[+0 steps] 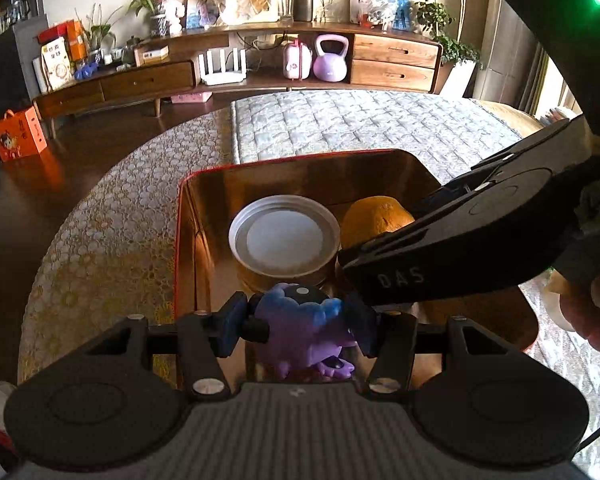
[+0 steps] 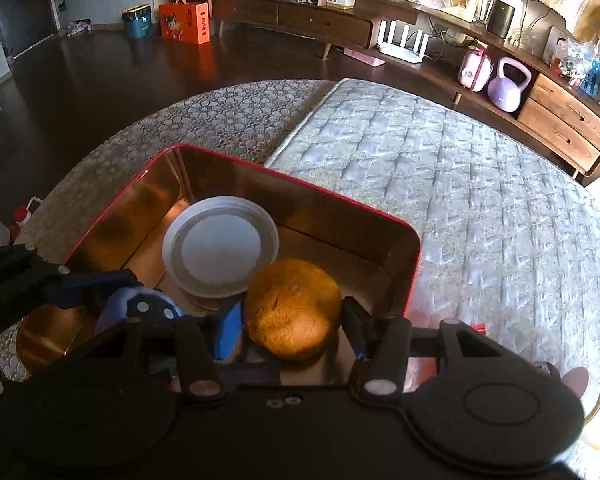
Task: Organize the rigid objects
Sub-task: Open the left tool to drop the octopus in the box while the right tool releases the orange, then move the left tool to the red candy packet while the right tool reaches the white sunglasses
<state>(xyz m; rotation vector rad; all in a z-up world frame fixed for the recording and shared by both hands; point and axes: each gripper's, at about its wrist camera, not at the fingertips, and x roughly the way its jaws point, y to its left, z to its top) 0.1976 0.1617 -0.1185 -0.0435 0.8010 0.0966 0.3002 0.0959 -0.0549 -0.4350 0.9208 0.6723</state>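
Tongs state: left tongs (image 1: 300, 322) clamp purple toy (image 1: 300, 320); right tongs (image 2: 292, 322) clamp orange (image 2: 294, 310) | Position: both loads inside the rim of red tin (image 2: 284, 176), beside white-lidded can (image 2: 220, 248) | Relation: toy left of orange, tin floor directly beneath.

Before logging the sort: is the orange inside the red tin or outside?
Inside: the orange sits within the red tin's walls, beside the white-lidded jar.

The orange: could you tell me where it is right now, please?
The orange sits between the right gripper's fingers, over the red tin, just right of the white-lidded jar.
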